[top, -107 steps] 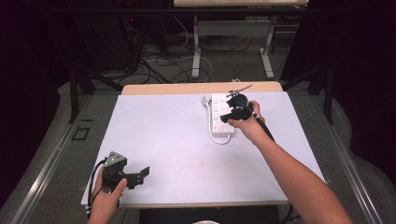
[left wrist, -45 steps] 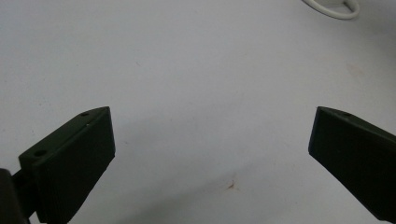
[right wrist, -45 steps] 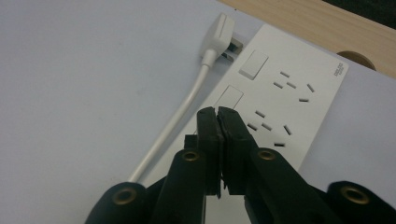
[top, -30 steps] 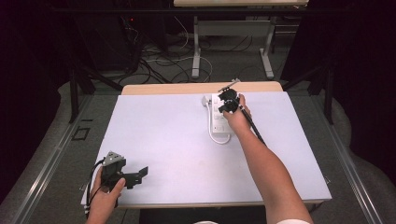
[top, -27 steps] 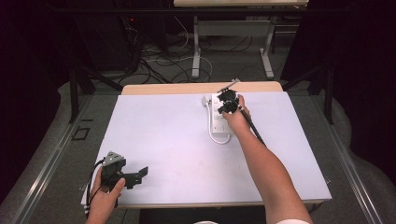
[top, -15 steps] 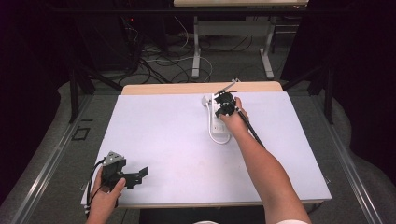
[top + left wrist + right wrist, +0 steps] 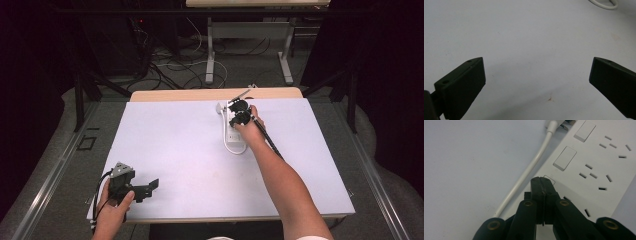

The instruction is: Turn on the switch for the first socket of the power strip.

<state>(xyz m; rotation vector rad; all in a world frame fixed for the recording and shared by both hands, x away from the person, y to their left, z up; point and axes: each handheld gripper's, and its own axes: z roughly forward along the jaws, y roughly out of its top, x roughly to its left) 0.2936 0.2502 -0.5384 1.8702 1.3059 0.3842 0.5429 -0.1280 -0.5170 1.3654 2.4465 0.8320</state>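
High view: a white table (image 7: 190, 150) is seen at the centre of the frame, with a white power strip (image 7: 234, 131) lying in its upper middle part, its cord looped at the near end. The right gripper (image 7: 240, 116) is held over the far half of the strip, while the left gripper (image 7: 150, 186) is parked low at the lower left of the frame, well apart from the strip.

Right gripper view: the jaws are shown pressed fully together, nothing between them, and their joined tip is set on or just above a rocker switch (image 7: 548, 180) at the frame's centre; contact cannot be told for certain. Two further switches (image 7: 564, 158) are seen toward the upper right, each beside its sockets, and the white cord (image 7: 529, 172) runs along the strip's left edge.

Left gripper view: the jaws are spread wide over bare tabletop, holding nothing, with the cord loop (image 7: 602, 3) at the upper right.

The step in hand is judged to be the pressing of a switch with the closed tip. A short, firm downward push on the rocker is called for next, kept square so that the tip is not slid off onto the strip's housing.
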